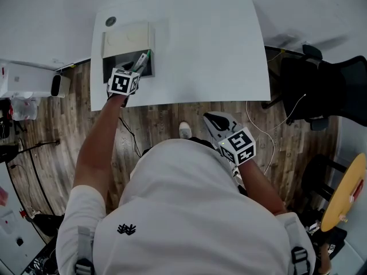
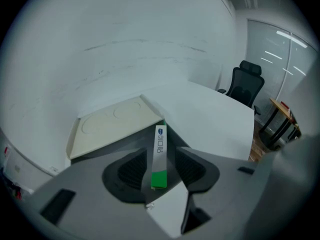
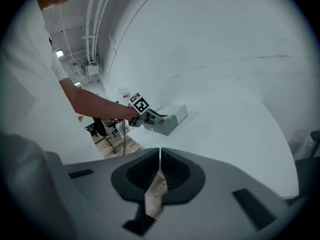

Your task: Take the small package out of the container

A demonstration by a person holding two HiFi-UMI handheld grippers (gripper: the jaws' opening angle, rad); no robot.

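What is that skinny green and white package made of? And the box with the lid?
The package looks like thin plastic or foil film: it is flat and narrow, with printed letters and a bright green end. The box is probably hard matte plastic, going by its plain dark gray walls and the smooth cream lid with round shapes pressed into it.

Slim white packet (image 2: 159, 154) — one end green — leans tilted inside the open grey container (image 1: 112, 67), cream lid (image 2: 112, 124) folded back.
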